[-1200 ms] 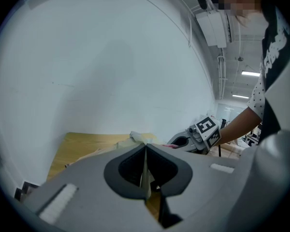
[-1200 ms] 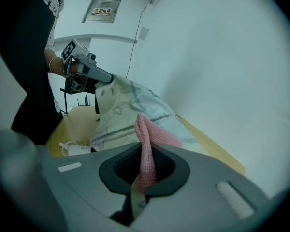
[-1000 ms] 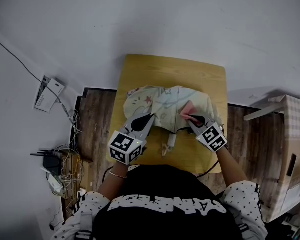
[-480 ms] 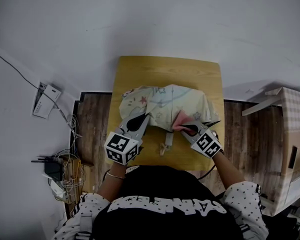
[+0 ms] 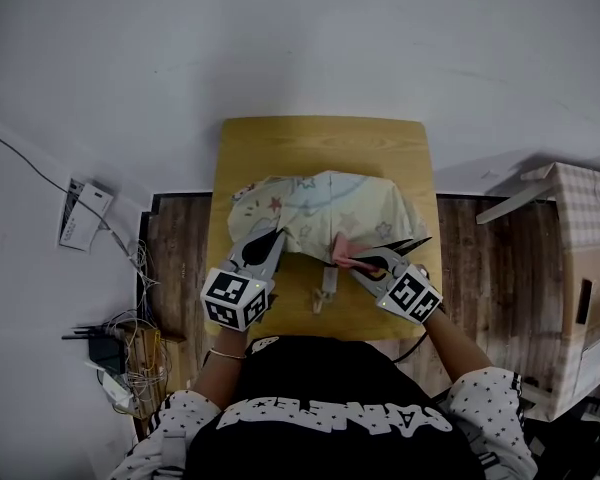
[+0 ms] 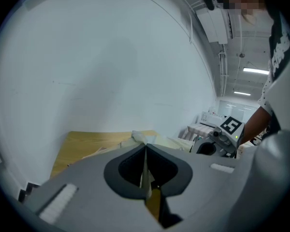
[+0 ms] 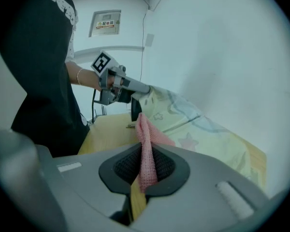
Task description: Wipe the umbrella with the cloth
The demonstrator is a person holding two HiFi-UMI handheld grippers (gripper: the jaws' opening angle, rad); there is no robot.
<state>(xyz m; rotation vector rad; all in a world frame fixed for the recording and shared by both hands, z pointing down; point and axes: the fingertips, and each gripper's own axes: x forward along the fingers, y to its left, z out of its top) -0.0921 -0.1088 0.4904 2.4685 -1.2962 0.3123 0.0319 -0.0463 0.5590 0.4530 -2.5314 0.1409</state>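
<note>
The right tool (image 5: 358,262) is clamped on a fold of the pink cloth (image 5: 341,248), which projects from its tip against the near edge of the collapsed umbrella (image 5: 315,203), evidently so the cloth can bear on the canopy. The left tool (image 5: 273,238) is closed on a thin edge of the pale canopy fabric, judged to be steadying it. The umbrella lies across the middle of the wooden surface (image 5: 320,143).

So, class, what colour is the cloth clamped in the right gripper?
Pink. The cloth shows best in the right gripper view.
</note>
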